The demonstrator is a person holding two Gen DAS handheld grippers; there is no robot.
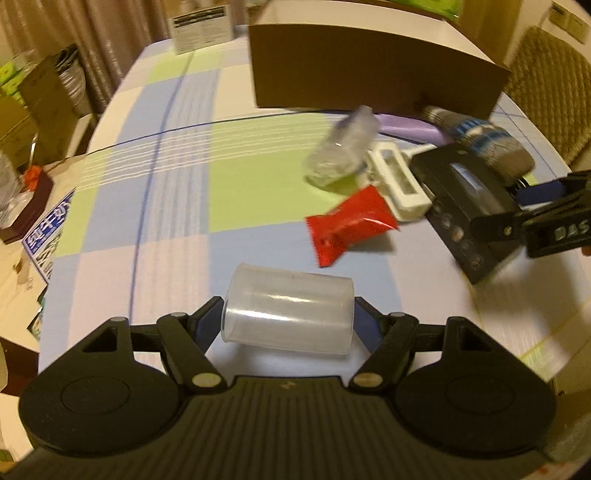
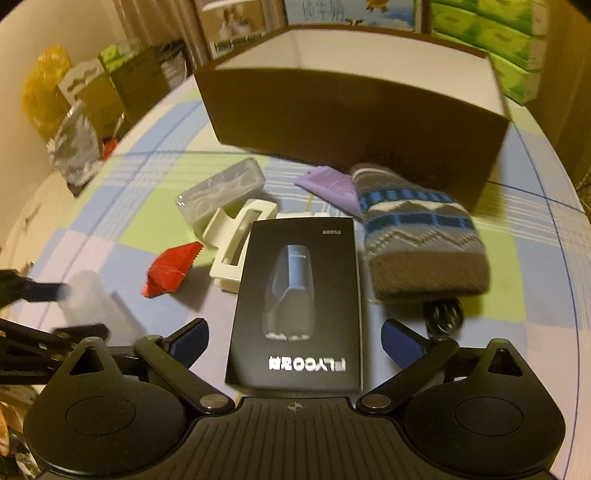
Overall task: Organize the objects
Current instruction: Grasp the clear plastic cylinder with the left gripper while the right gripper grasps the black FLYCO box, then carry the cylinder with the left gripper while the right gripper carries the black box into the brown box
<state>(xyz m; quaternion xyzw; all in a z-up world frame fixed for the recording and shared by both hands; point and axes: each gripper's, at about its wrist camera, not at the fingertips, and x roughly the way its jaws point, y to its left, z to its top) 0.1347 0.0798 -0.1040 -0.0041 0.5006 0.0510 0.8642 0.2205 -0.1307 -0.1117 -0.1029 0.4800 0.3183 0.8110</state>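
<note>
My left gripper [image 1: 288, 314] is shut on a clear plastic cup [image 1: 288, 314], held sideways above the checked tablecloth; the cup shows blurred in the right wrist view [image 2: 92, 299]. My right gripper [image 2: 295, 336] is open, its fingers either side of a black FLYCO box [image 2: 299, 306] lying flat, not touching it. The box also shows in the left wrist view [image 1: 465, 206]. Beyond lie a red packet [image 2: 170, 269], a white clip [image 2: 236, 243], a clear case [image 2: 221, 192], a knitted pouch [image 2: 417, 232] and a purple cloth [image 2: 332, 184].
A large open brown cardboard box [image 2: 351, 110] stands at the back of the table. A black cord [image 2: 443, 314] lies under the pouch. Cartons and bags crowd the floor to the left [image 1: 33, 107]. Green tissue packs [image 2: 491, 33] stand behind.
</note>
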